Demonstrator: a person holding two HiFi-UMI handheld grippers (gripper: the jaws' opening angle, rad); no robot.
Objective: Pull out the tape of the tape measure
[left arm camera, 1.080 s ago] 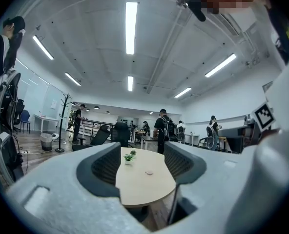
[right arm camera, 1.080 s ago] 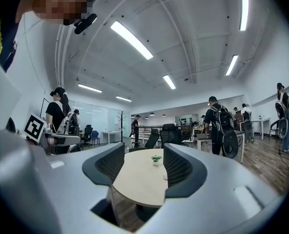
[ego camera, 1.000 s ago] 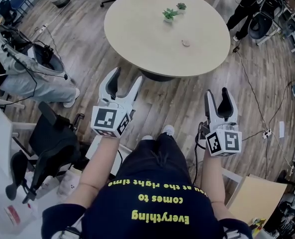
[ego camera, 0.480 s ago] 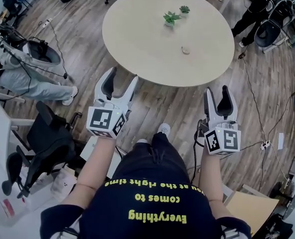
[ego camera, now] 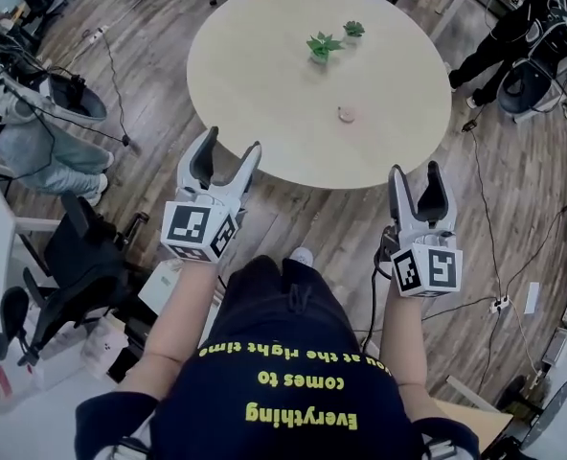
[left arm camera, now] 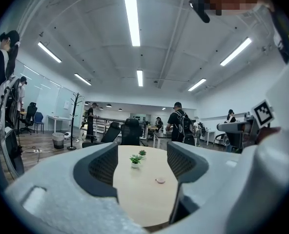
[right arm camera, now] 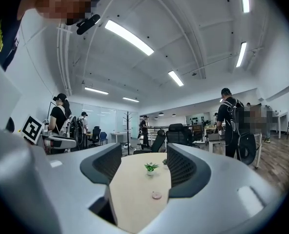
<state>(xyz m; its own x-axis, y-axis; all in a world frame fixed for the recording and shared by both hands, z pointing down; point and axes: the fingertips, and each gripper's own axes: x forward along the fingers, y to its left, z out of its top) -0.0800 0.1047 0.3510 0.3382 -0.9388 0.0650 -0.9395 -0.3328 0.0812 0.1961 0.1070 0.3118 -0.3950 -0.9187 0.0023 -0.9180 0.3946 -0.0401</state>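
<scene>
Head view: your left tongs (ego camera: pixel 231 142) and right tongs (ego camera: pixel 415 169) hang just short of the tabletop (ego camera: pixel 264 75). The tape measure (ego camera: pixel 347 114) lies on it, well ahead.

Left gripper view: your tongs stand wide, just opened further, nothing between them.

Right gripper view: likewise wide, just opened further, empty.

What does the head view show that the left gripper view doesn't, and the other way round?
Head view only: the shirt's yellow print and the person's shoe. Left gripper view only: ceiling lights, a coat stand. Both: the round table, two potted plants, a small round object, and the empty left claw, just opening wider.
</scene>
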